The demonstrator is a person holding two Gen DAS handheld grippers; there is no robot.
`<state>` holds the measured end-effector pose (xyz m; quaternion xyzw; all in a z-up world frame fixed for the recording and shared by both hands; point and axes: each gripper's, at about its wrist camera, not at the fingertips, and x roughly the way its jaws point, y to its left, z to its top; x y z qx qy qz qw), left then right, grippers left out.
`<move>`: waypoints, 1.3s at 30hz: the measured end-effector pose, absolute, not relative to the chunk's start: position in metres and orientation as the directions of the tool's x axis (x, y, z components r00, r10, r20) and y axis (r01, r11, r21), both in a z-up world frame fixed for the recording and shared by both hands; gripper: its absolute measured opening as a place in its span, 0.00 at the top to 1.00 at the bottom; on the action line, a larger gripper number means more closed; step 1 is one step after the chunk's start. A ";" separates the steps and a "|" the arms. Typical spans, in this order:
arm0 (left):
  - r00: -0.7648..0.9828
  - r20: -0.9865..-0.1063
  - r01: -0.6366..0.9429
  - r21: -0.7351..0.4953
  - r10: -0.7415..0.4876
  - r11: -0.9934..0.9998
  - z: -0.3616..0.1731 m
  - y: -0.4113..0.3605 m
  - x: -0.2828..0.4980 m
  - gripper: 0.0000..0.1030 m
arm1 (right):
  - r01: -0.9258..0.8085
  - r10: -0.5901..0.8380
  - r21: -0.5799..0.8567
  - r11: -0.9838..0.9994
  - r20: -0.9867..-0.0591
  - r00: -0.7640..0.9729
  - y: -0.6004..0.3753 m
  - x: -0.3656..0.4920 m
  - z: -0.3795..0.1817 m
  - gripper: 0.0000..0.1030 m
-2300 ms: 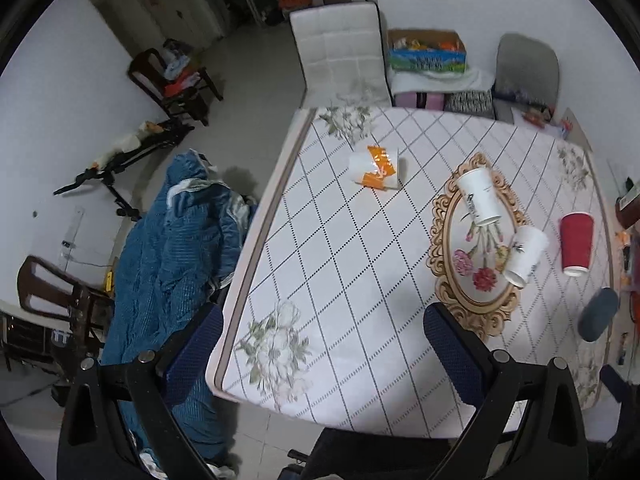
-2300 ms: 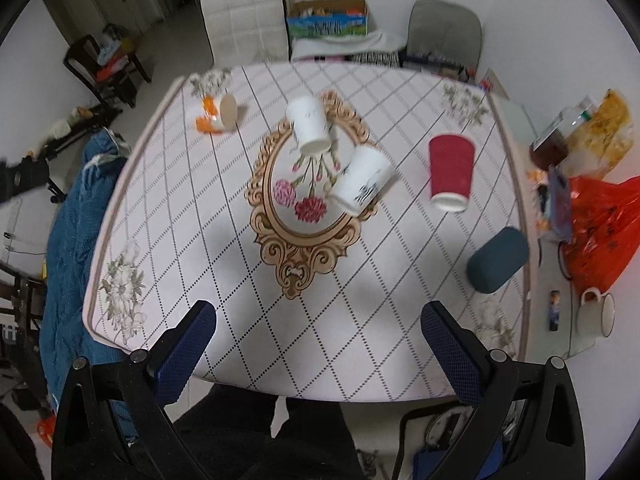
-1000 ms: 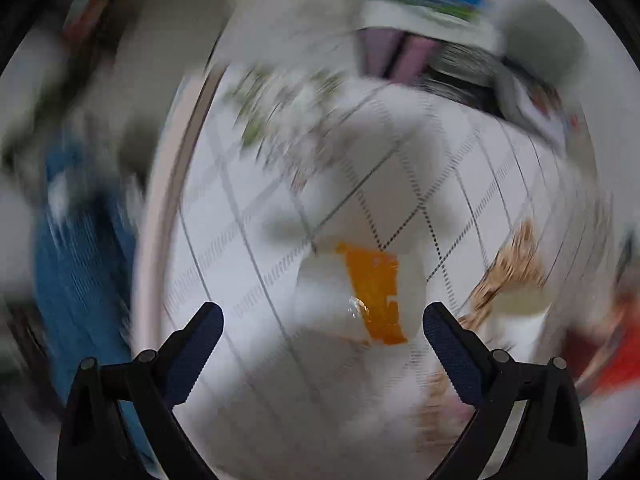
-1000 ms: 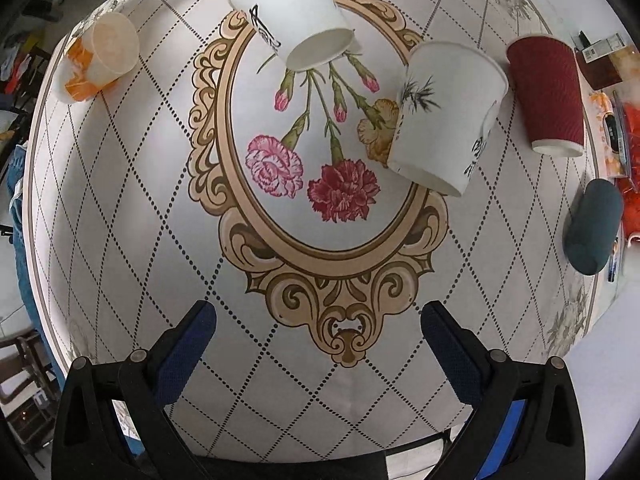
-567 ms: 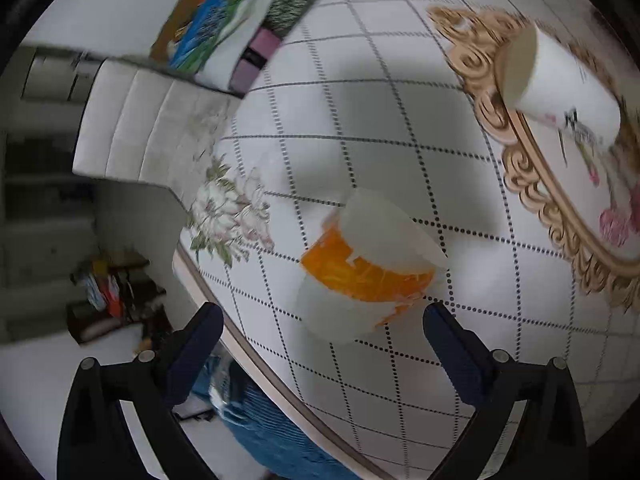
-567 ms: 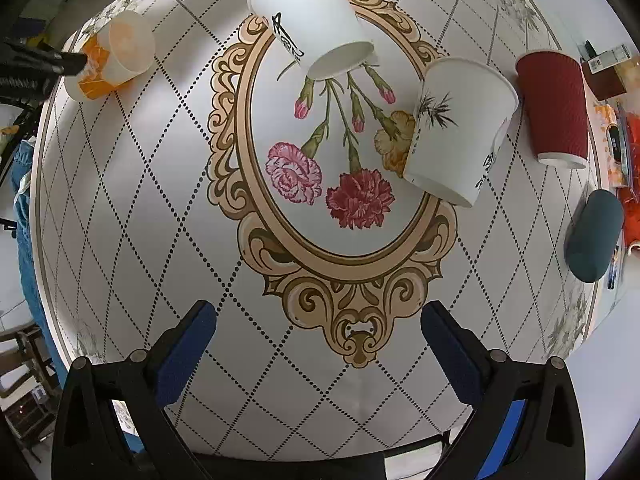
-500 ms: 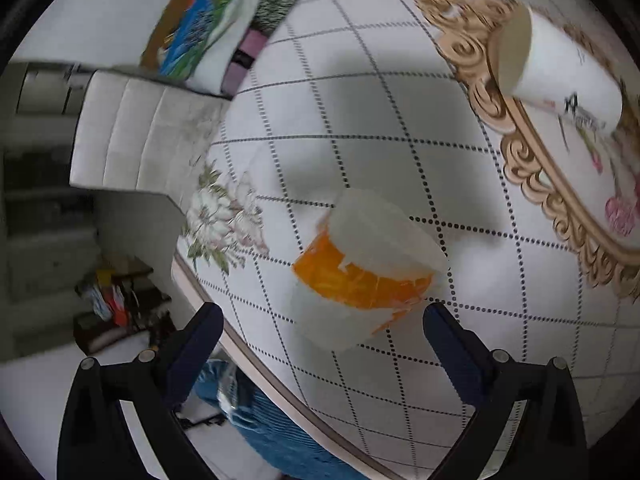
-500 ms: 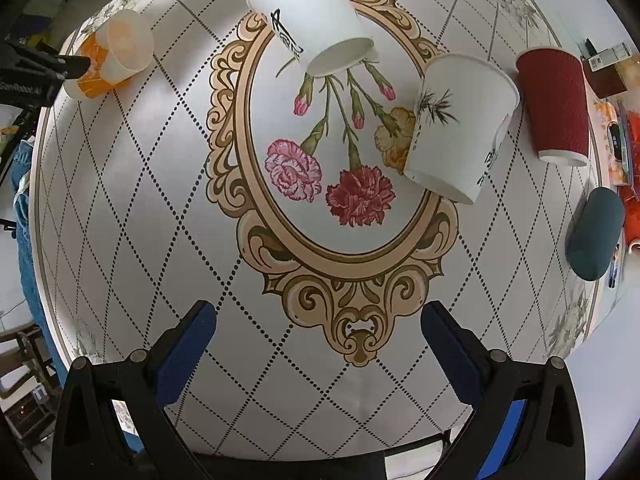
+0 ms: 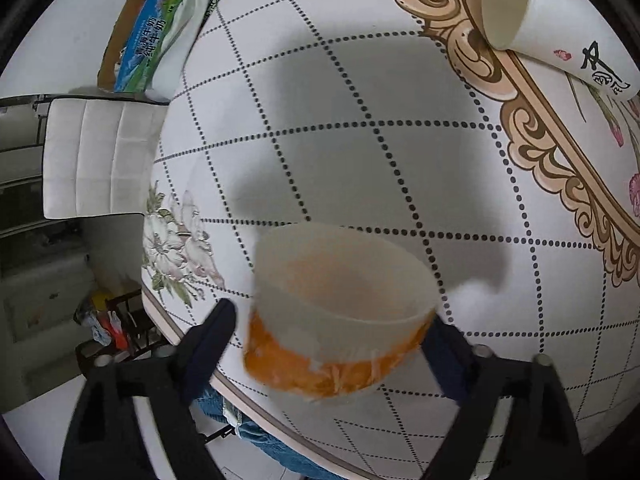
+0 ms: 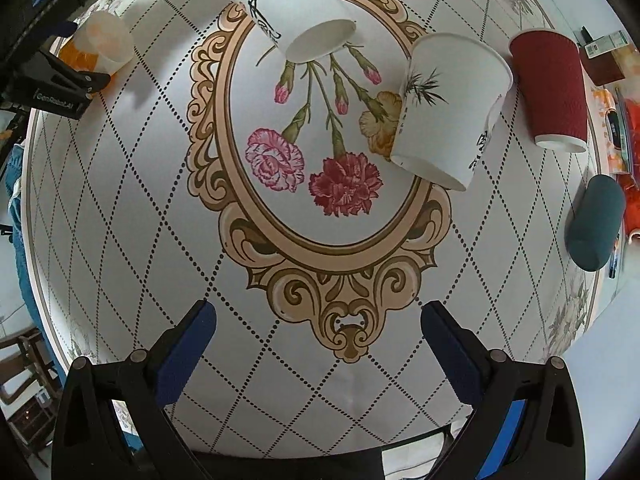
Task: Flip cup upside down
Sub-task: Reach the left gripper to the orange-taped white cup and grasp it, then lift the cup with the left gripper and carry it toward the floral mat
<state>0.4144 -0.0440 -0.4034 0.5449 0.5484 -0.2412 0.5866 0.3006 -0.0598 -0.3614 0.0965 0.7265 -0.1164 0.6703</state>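
An orange-and-white paper cup (image 9: 340, 316) lies on its side near the table's edge, its mouth toward me. My left gripper (image 9: 332, 320) is open with the cup between its two fingers; I cannot tell if the pads touch it. The cup also shows at the far left in the right wrist view (image 10: 102, 46), with the left gripper (image 10: 64, 76) beside it. My right gripper (image 10: 318, 320) is open and empty above the tablecloth's gold ornament.
Two white paper cups (image 10: 296, 12) (image 10: 448, 108) lie on the oval flower print. A red cup (image 10: 554, 92) stands upside down at the right, by a dark teal case (image 10: 596, 228). A white chair (image 9: 96, 156) stands beyond the table's edge (image 9: 180, 336).
My left gripper has come down and forward, so the orange cup is now between its fingers. The right gripper has barely moved.
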 end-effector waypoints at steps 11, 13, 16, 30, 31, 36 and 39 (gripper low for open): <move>0.258 -0.922 0.850 0.358 0.287 0.387 -0.401 -0.042 0.414 0.29 | 0.296 -0.020 -0.050 0.954 -0.994 -0.105 -0.059 0.304 -0.370 0.00; 0.212 -0.936 0.829 0.324 0.280 0.456 -0.398 -0.040 0.414 0.29 | 0.299 -0.020 -0.053 0.953 -0.993 -0.113 -0.059 0.302 -0.374 0.00; 0.123 -0.955 0.784 0.260 0.270 0.563 -0.396 -0.033 0.416 0.29 | 0.300 -0.024 -0.060 0.952 -0.992 -0.121 -0.061 0.299 -0.384 0.00; -0.196 -0.969 0.444 0.050 0.151 0.895 -0.408 0.026 0.449 0.29 | 0.296 -0.015 -0.059 0.953 -0.988 -0.152 -0.064 0.282 -0.400 0.00; -0.191 -0.969 0.459 0.054 0.158 0.887 -0.409 0.025 0.448 0.29 | 0.296 -0.017 -0.062 0.953 -0.988 -0.152 -0.062 0.282 -0.400 0.00; -0.130 -0.966 0.551 0.118 0.224 0.826 -0.416 0.016 0.439 0.29 | 0.297 -0.021 -0.068 0.952 -0.987 -0.156 -0.061 0.284 -0.405 0.00; -0.123 -0.963 0.577 0.126 0.239 0.807 -0.422 0.017 0.434 0.29 | 0.301 -0.022 -0.070 0.951 -0.987 -0.160 -0.060 0.282 -0.406 0.00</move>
